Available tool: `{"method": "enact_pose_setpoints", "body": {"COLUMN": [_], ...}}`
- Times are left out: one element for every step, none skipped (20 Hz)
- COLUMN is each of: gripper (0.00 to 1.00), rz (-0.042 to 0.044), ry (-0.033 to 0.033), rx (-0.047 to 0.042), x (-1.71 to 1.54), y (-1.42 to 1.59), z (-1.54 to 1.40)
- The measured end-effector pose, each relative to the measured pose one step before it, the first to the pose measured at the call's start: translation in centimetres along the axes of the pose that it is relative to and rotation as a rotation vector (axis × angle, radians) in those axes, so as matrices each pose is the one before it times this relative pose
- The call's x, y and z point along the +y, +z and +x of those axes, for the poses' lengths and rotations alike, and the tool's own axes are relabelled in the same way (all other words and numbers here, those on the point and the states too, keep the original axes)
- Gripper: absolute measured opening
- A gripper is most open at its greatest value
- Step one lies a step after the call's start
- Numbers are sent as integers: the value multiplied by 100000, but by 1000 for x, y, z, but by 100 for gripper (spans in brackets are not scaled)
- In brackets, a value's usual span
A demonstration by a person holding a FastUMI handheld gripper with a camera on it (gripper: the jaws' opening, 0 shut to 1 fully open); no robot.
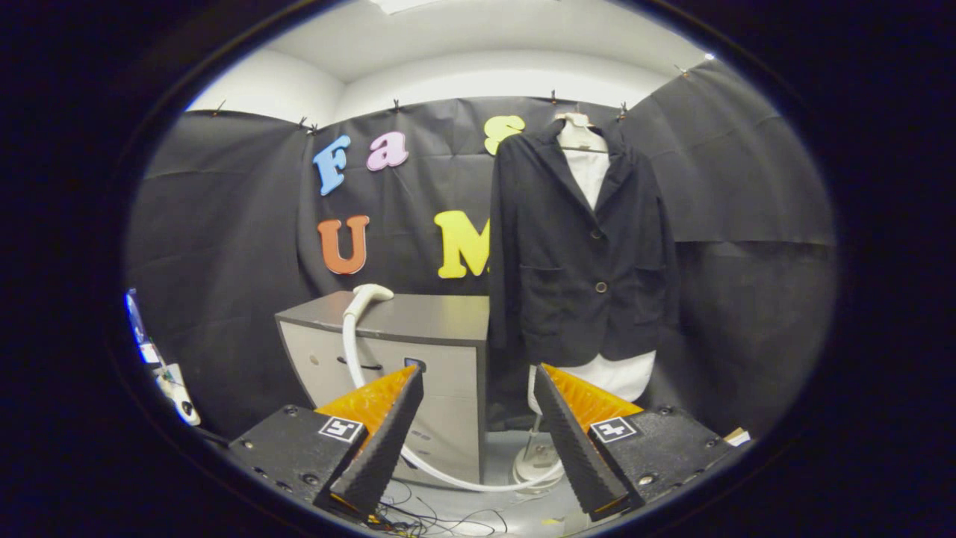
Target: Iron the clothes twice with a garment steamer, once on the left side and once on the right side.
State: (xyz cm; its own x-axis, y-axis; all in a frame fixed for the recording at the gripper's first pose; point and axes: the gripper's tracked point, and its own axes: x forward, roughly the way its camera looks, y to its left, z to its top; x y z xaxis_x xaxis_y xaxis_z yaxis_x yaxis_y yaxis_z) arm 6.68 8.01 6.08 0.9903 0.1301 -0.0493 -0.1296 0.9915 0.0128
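A black jacket (582, 246) over a white shirt (591, 168) hangs on a stand well beyond my fingers, slightly right of them. The white steamer head (370, 293) lies on top of a grey drawer cabinet (418, 329) to the left of the jacket. Its white hose (349, 351) runs down the cabinet front and curves along the floor to the stand's base (536, 465). My gripper (478, 388) is open, far short of the steamer, with nothing between its fingers.
Loose cables (433, 515) lie on the floor just ahead of the fingers. Some equipment (168, 373) stands at the far left by the black cloth wall. A small cardboard piece (736, 436) sits at the right.
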Motion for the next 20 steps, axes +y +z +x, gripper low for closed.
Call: {"method": "enact_pose_setpoints", "body": {"gripper": [95,95,95,95,95,95,95,95,95,95,95,94,93,93,93,93,93,93,92,92], "rz": [476,662,458,81,-534,-834,-525,-573,-470,-790,-789,-1069,-1119,-1012,-727,-550,-621,-722,-859,-1031], "ry": [1297,1523,1593,1623,1964,1883,1904,2128,1984,2537,2153,1585,1597,1650,1620,1720,1780,1145,829,639], "rx": [1221,865,955,1130,1660,1835,1065,1193,1119,1427,951,1144,1209,1329,1083,1338,1116,1047,1093,1843], "x": [786,868,835,939,971,1007,987,1069,973,1092,943,805,761,834,788,833,855,680,570,480], "y": [620,754,603,629,426,416,589,680,404,497,460,393,252,384,305,380,220,145,146,53], "z": [1149,1331,1358,1499,1582,1626,1748,1698,1672,1631,1681,1707,1635,1606,1628,1529,1510,1522,1454,1458]}}
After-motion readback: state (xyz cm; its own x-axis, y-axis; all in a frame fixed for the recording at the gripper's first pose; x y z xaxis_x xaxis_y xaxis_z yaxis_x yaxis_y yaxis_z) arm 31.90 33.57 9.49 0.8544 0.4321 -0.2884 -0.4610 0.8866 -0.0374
